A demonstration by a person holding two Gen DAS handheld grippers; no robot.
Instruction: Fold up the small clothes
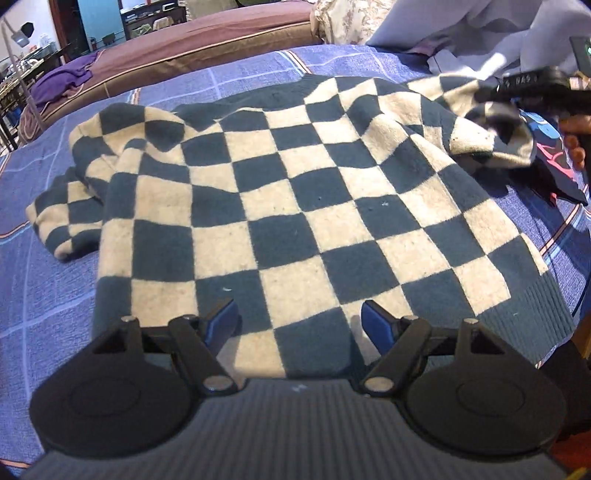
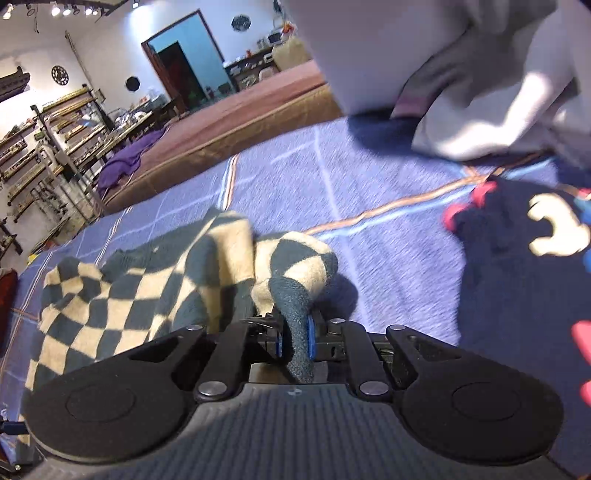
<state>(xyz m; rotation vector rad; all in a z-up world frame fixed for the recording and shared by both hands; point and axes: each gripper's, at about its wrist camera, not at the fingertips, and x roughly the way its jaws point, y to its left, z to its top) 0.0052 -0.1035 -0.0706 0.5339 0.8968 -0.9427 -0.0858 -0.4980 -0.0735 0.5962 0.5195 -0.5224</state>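
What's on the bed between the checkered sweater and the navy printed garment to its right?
Only bare blue bedspread separates the checkered sweater from the navy printed garment, as the right wrist view shows. The right tool pinches the sweater's dark cuff.

- A lived-in home, seemingly a bedroom or sleeping area opening onto a wider room; a bed spread with a blue checked bedsheet (image 1: 236,79) carries the clothes
- Beyond its far edge lies a second mattress in a maroon cover (image 2: 236,122); a purple cloth (image 2: 127,160) is draped over its left end
- Along the left wall, metal racks (image 2: 55,147) are crowded with household goods; round ornaments (image 2: 60,75) hang on the white wall
- A wood-framed doorway (image 2: 184,59) and ceiling spotlights (image 2: 61,10) close off the back
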